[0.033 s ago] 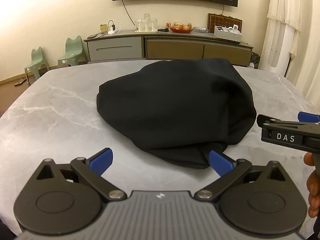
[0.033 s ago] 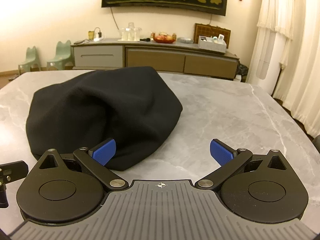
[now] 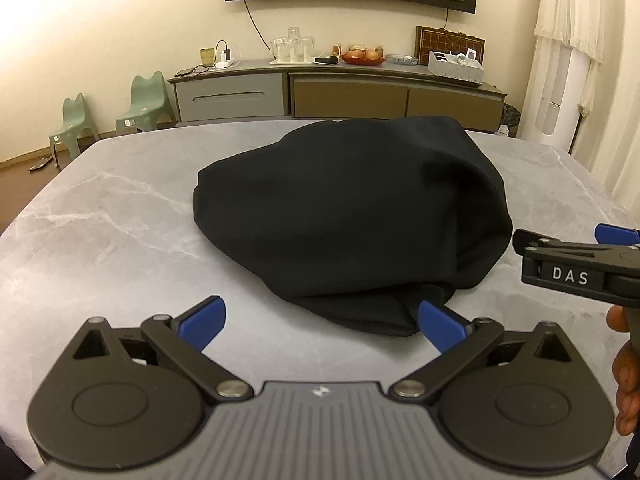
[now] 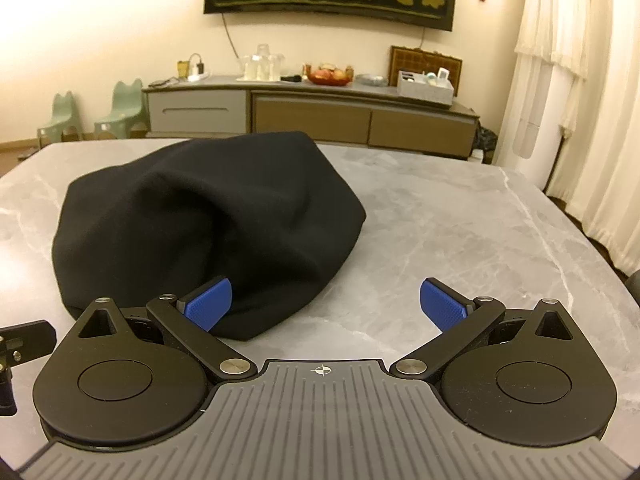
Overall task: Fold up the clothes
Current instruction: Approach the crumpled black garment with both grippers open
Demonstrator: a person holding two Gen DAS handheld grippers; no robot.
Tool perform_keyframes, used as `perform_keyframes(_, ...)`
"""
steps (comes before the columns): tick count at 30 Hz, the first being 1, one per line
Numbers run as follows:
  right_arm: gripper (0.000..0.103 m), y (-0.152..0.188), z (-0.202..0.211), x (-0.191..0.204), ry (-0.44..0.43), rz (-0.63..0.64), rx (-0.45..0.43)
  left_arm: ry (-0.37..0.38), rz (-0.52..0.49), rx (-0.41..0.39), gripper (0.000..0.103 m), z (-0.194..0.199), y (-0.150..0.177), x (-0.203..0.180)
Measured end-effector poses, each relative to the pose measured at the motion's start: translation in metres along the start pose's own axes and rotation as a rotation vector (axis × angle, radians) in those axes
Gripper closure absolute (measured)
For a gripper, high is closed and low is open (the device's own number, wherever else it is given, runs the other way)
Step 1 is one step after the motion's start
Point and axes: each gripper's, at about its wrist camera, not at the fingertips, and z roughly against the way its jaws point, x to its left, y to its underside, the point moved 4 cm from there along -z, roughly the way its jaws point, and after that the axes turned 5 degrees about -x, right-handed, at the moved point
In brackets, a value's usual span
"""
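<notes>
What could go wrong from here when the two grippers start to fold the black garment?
1. The black garment lies bunched in a mound on the marble table, so a pinch may catch several layers at once.
2. Its near hem is tucked under, hard to find.
3. The left gripper and right gripper, both open, are close together and might collide.

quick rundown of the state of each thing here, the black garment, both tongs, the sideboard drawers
black garment: bunched in a loose heap on the marble table, not folded, not held
left tongs: open, empty, at the garment's near edge
right tongs: open, empty, one pad beside the cloth
sideboard drawers: closed
</notes>
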Motion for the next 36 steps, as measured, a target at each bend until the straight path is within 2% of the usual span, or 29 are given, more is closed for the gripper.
perform_keyframes(5,0.001,-0.003,0.005,0.000,0.000,-0.002,-0.002,0.005,0.005,0.033,0.000,-0.005,0.002,-0.001)
perform_keyframes(17,0.001,0.000,0.021,0.042,-0.062,0.062,0.013,-0.003,0.042,0.048,0.000,0.000,0.010,0.003)
perform_keyframes(25,0.001,-0.001,0.032,0.062,-0.068,0.069,0.020,0.034,0.068,0.055,0.000,-0.005,0.015,0.000)
perform_keyframes(28,0.001,-0.002,0.034,0.064,-0.075,0.064,0.022,0.033,0.031,0.061,0.000,-0.005,0.018,-0.005)
perform_keyframes(33,0.001,-0.004,0.036,0.071,-0.080,0.059,0.027,-0.014,-0.048,0.062,0.000,-0.006,0.022,-0.010)
perform_keyframes(36,0.001,-0.004,0.039,0.069,-0.109,0.047,0.031,0.002,-0.028,0.070,0.000,-0.005,0.022,-0.006)
